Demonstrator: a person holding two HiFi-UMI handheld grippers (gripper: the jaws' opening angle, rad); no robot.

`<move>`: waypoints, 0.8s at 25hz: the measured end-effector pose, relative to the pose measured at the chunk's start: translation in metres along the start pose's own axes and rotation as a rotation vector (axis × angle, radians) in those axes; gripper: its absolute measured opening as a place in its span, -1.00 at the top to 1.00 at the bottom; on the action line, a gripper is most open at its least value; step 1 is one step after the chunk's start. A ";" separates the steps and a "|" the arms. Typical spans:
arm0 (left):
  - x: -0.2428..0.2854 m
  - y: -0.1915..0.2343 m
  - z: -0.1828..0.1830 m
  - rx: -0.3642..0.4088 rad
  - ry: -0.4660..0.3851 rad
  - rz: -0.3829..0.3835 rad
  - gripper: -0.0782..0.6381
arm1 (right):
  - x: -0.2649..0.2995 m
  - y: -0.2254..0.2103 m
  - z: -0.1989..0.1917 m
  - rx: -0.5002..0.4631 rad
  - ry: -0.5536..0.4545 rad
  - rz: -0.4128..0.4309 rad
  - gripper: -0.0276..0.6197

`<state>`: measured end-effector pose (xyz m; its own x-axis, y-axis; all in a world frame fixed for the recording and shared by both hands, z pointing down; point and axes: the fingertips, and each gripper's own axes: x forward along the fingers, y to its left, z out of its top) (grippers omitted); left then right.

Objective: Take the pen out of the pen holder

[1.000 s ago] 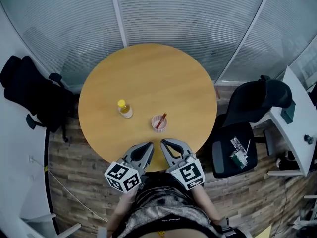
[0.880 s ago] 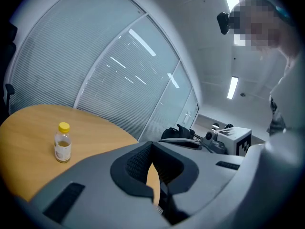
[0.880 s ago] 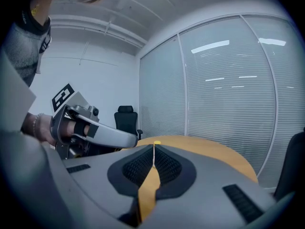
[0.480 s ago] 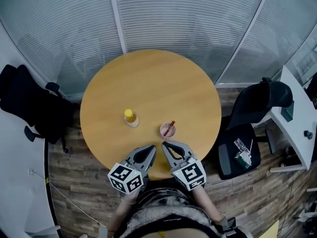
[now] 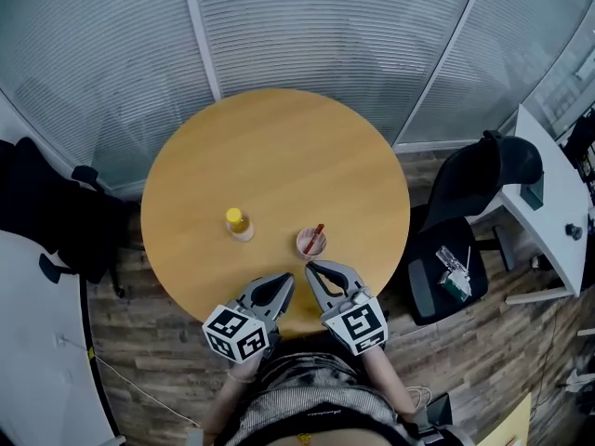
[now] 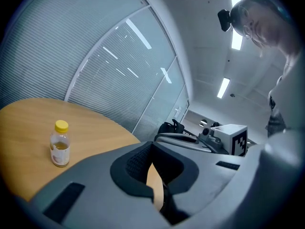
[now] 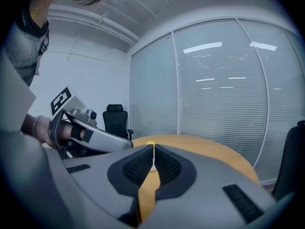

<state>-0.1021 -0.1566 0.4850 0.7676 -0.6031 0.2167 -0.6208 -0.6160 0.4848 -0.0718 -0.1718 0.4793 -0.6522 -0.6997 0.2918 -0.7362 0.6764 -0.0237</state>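
Observation:
On the round wooden table [image 5: 279,147] a small pink pen holder [image 5: 310,246] stands near the front edge, with a red pen [image 5: 316,234] leaning in it. My right gripper [image 5: 311,268] is shut and empty, its tips just short of the holder. My left gripper [image 5: 286,280] is beside it over the table's near edge, also shut and empty. In the left gripper view the jaws [image 6: 152,146] meet at the tips. In the right gripper view the jaws [image 7: 153,148] are pressed together. The holder is hidden in both gripper views.
A small bottle with a yellow cap [image 5: 238,223] stands left of the holder, also in the left gripper view [image 6: 60,143]. Black office chairs stand at right [image 5: 474,193] and left [image 5: 56,212]. A white desk [image 5: 548,203] is at far right. Glass walls with blinds curve behind the table.
Both grippers have come a little forward over the table's near edge, closer to the pen holder. Both stayed shut. The head view shifted slightly.

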 end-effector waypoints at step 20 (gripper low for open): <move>0.024 0.022 0.007 -0.030 0.003 0.049 0.77 | 0.032 -0.031 -0.011 -0.008 0.041 0.027 0.84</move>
<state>-0.0984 -0.1886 0.4953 0.7372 -0.6304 0.2430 -0.6523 -0.5705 0.4990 -0.0679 -0.2124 0.5001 -0.6635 -0.6714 0.3301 -0.7171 0.6966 -0.0245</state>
